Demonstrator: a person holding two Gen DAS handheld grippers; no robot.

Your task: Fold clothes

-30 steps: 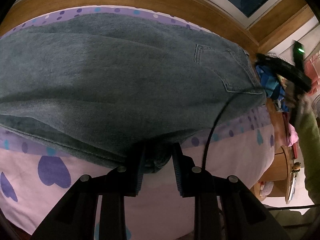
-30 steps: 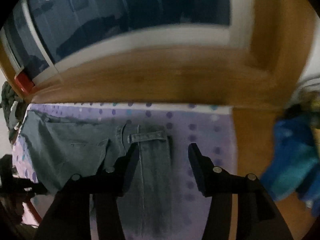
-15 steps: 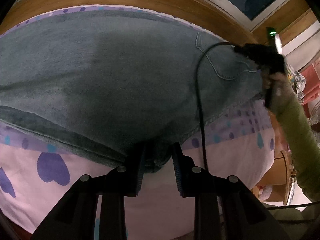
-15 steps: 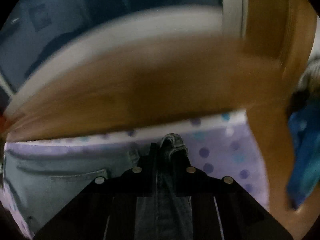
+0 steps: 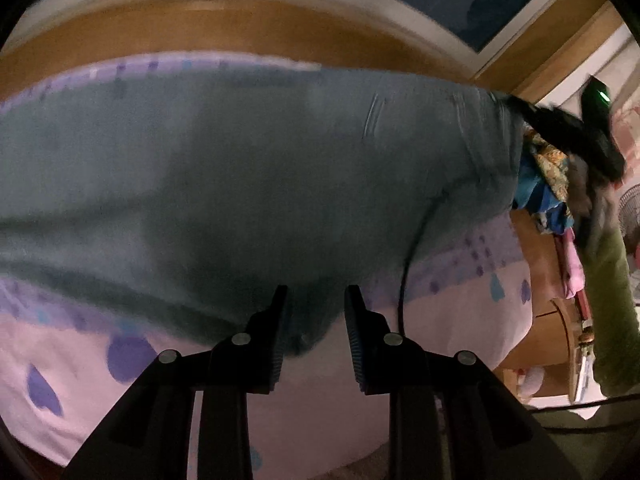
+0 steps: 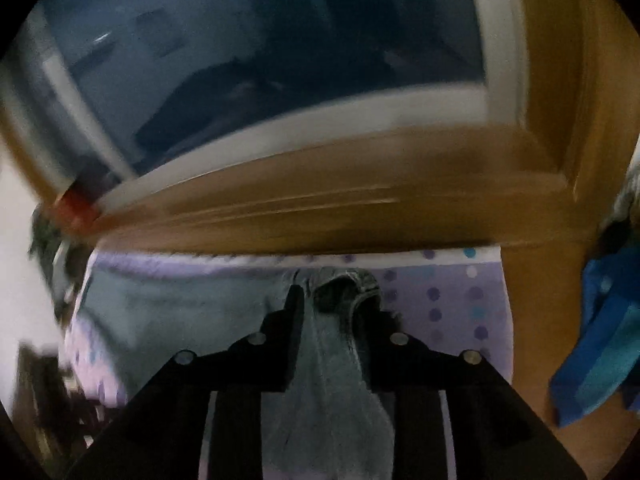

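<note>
Grey-blue jeans [image 5: 280,160] stretch wide across a pink and purple bed sheet [image 5: 120,360]. My left gripper [image 5: 314,304] is at their near edge, shut on a bunched fold of denim that sits between its fingers. In the right wrist view my right gripper [image 6: 332,300] is shut on the jeans' waistband [image 6: 348,284], which loops up between its fingertips, and the rest of the jeans [image 6: 180,312] trails off to the left. From the left wrist view, that gripper is a blurred black shape at the jeans' far right end, held by a hand in a green sleeve [image 5: 612,300].
A wooden bed frame [image 5: 240,28] and a dark window [image 6: 280,60] run along the far side. A heap of blue and patterned clothes [image 6: 600,340] lies to the right, beyond the bed's edge. A black cable [image 5: 404,280] hangs across the jeans.
My right gripper was open over the waistband a second ago, then shut on it and lifted it. The jeans now look pulled out between both grippers. My left gripper's grip is unchanged.
</note>
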